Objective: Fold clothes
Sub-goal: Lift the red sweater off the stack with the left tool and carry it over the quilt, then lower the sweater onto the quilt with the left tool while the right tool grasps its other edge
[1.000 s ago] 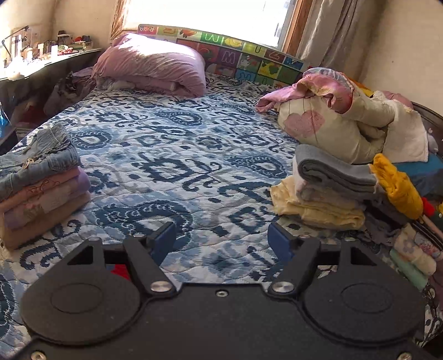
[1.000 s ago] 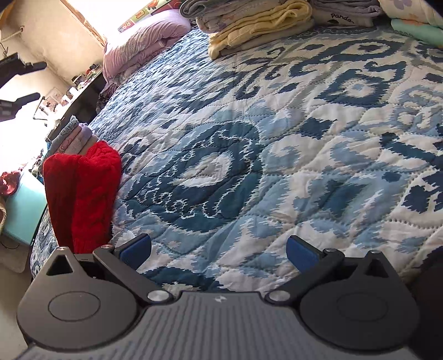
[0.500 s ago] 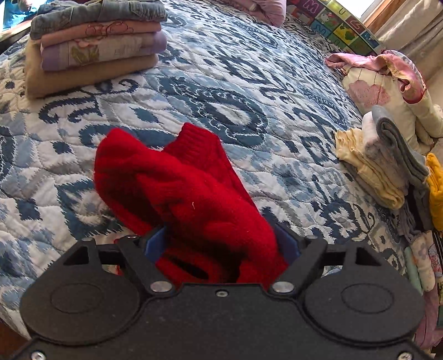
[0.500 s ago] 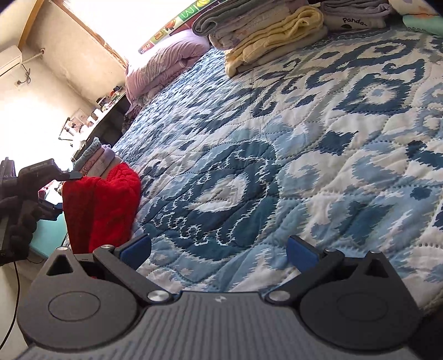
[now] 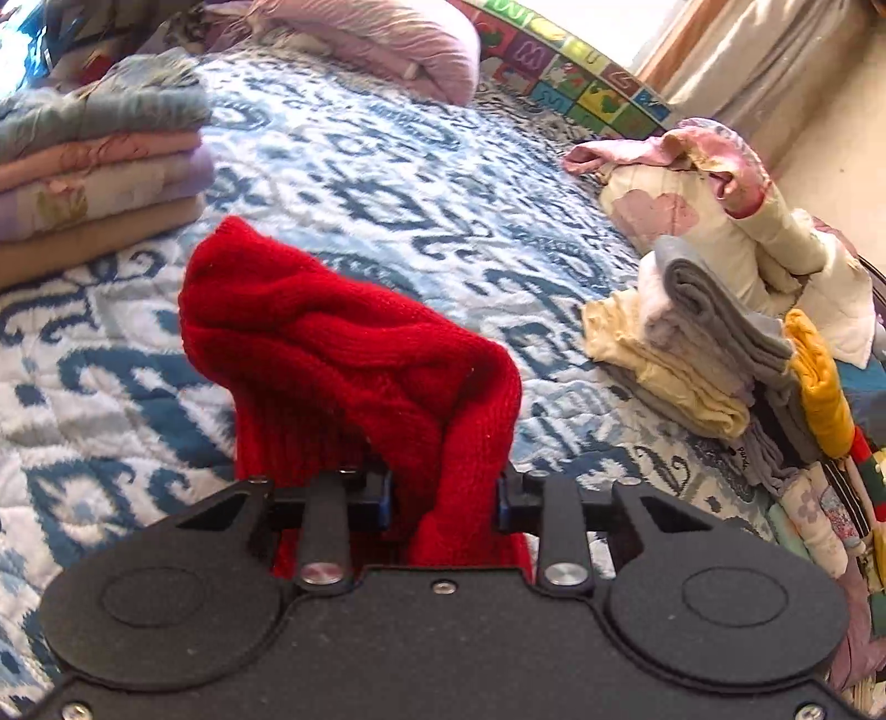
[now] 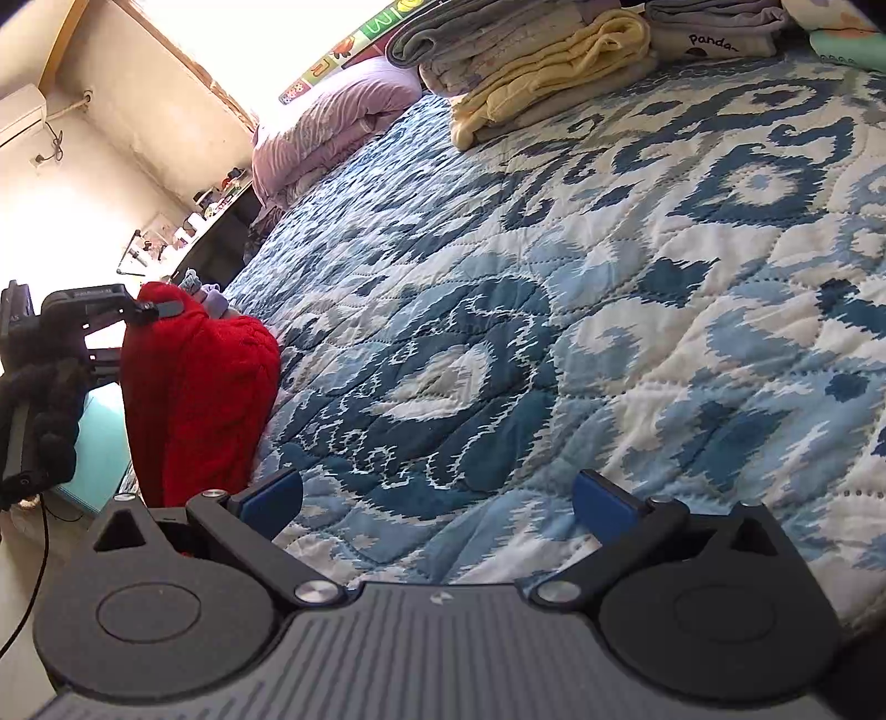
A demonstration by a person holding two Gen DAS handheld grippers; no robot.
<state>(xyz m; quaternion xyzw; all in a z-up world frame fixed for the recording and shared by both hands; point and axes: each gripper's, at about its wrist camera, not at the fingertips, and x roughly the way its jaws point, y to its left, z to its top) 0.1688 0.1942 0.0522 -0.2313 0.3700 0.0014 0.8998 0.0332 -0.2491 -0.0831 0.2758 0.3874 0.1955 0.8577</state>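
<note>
A red knitted garment (image 5: pixel 343 360) is bunched between the fingers of my left gripper (image 5: pixel 443 498), which is shut on it and holds it up over the blue patterned quilt (image 5: pixel 387 183). In the right wrist view the same red garment (image 6: pixel 199 399) hangs at the bed's left edge with the left gripper (image 6: pixel 149 310) clamped on its top. My right gripper (image 6: pixel 437 498) is open and empty, low over the quilt (image 6: pixel 609 277).
A stack of folded clothes (image 5: pixel 94 160) lies at the left. A pile of grey and yellow folded clothes (image 5: pixel 703 354) and loose clothing (image 5: pixel 720 199) lie at the right. A purple pillow (image 5: pixel 387 44) lies at the head. A desk (image 6: pixel 216 243) stands beside the bed.
My left gripper closed on the red garment and lifted it, tilting up toward the head of the bed. My right gripper stayed open and shifted slightly.
</note>
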